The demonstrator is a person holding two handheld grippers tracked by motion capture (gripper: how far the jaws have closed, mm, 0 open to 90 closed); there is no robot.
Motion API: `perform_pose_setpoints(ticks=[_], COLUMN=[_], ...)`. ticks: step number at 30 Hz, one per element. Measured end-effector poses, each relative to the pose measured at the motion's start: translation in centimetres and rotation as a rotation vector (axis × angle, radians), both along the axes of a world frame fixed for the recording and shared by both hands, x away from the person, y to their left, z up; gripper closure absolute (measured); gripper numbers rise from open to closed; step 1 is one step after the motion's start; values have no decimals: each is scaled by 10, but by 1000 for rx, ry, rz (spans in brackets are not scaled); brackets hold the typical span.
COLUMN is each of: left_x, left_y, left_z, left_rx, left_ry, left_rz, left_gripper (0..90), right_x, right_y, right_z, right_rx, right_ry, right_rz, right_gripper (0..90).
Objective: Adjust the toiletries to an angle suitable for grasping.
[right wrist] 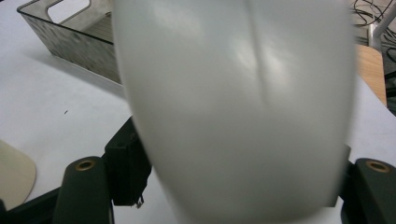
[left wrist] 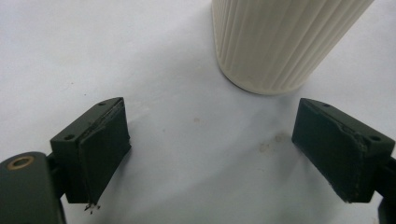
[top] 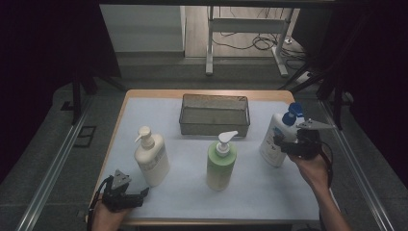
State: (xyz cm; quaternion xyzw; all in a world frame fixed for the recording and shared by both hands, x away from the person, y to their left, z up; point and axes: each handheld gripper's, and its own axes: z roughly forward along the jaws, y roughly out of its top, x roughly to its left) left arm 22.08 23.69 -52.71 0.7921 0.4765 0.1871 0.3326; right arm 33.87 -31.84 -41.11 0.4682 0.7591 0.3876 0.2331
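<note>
The left tool point(top: 129, 195) is held at the near edge of the worktop point(top: 269, 192), its jaws spread wide with nothing between them. Just beyond it the cream pump bottle point(top: 151, 158) is seen upright, and the green pump bottle point(top: 221, 163) stands near the middle. Farther right, the white bottle with the blue cap point(top: 275, 137) is straddled by the right tool point(top: 281, 144); whether the pads press on it cannot be told. At the far side a mesh basket point(top: 214, 126) is placed.

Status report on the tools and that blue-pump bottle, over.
Left tool open, empty. Right tool around bottle, grip unclear. Nothing in the way.
</note>
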Motion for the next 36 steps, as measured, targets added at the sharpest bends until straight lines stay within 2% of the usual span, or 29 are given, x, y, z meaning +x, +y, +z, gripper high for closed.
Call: perform_pose_setpoints(ticks=[8, 21, 32, 36], left_x=[0, 0, 0, 0], left_y=[0, 0, 0, 0], left_z=[0, 0, 0, 0], left_rx=[0, 0, 0, -1], left_ry=[1, 1, 0, 1], left_rz=[-1, -2, 0, -1], left_gripper=[108, 108, 108, 108], right_x=[8, 7, 2, -1], right_y=[8, 8, 10, 16], right_z=[-6, -5, 3, 13], right_rx=[-11, -10, -9, -8], right_ry=[-20, -10, 6, -2], right_rz=[3, -8, 5, 23], right_gripper=[357, 389, 391, 392])
